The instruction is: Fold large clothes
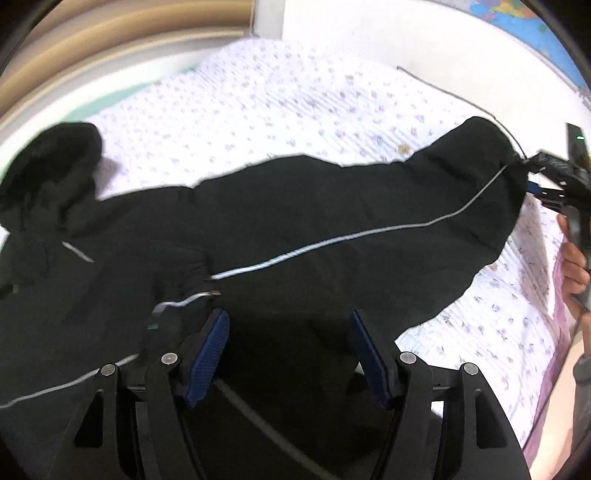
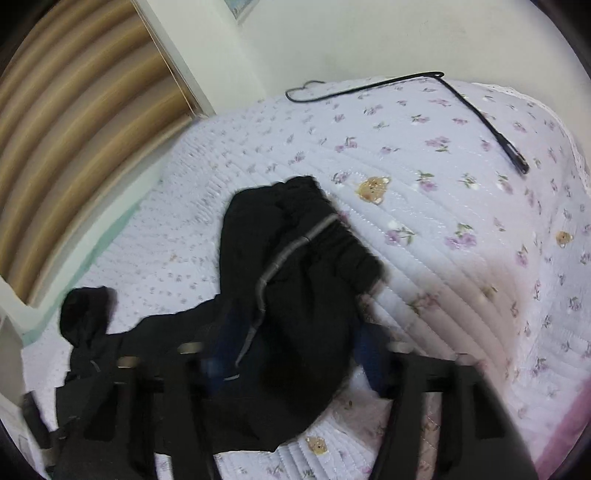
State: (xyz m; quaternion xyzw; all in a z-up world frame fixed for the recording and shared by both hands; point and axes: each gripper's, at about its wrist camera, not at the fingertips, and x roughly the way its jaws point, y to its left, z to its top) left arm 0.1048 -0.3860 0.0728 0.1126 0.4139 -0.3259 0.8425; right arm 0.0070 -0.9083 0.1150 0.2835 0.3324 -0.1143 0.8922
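Observation:
A black jacket (image 1: 295,221) with thin reflective piping lies spread across a floral quilted bed (image 1: 280,110). Its hood (image 1: 48,166) is bunched at the left. My left gripper (image 1: 290,325) is open just above the jacket's near edge, its blue pads apart with nothing between them. My right gripper (image 1: 532,177) shows at the far right of the left wrist view, at the cuff end of a stretched sleeve. In the blurred right wrist view the sleeve (image 2: 295,280) lies between the right gripper's (image 2: 291,354) spread fingers; whether they pinch it is unclear.
A black cable (image 2: 476,107) lies on the quilt (image 2: 461,206) near the far edge by the white wall. A wooden slatted panel (image 2: 74,122) stands at the left. The quilt's pink edge (image 2: 565,428) runs along the right. A map (image 1: 535,33) hangs on the wall.

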